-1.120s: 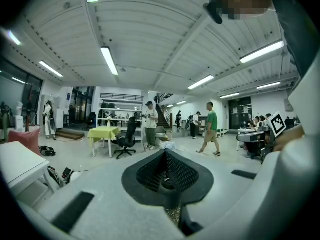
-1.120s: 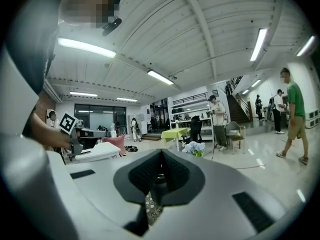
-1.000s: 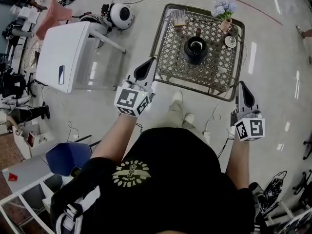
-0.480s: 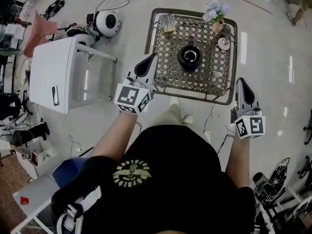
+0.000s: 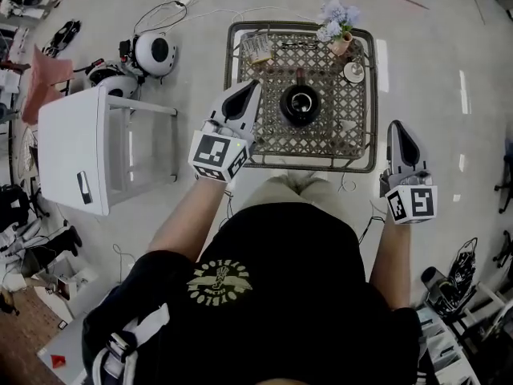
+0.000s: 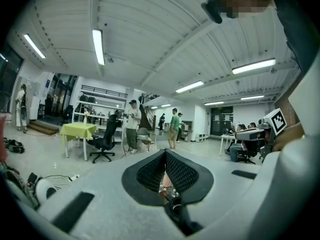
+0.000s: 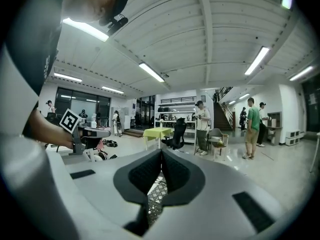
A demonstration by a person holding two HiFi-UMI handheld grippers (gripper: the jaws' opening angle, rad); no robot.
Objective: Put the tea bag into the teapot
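A black teapot [image 5: 300, 103] with its top open stands in the middle of a metal lattice table [image 5: 359, 147]. At the table's far left corner is a small holder [image 5: 258, 48] with what look like tea bags. My left gripper [image 5: 255, 85] is over the table's near left part, left of the teapot, jaws shut and empty [image 6: 165, 153]. Below its pads a strip of lattice [image 6: 168, 190] shows. My right gripper [image 5: 397, 125] hangs just off the table's near right corner, also shut and empty [image 7: 161, 154], with lattice [image 7: 157, 193] visible under its pads.
A flower pot [image 5: 337, 24] and a small saucer [image 5: 353, 72] sit at the table's far right. A white side table [image 5: 76, 147] stands to the left, with round white devices [image 5: 154, 52] and cables on the floor behind it. People, chairs and a green table [image 6: 78, 130] stand far off.
The person has stepped closer to the lattice table. Both grippers have moved forward; the left one now overlaps the table's near left part, and the right one is beside its corner. Both stay shut.
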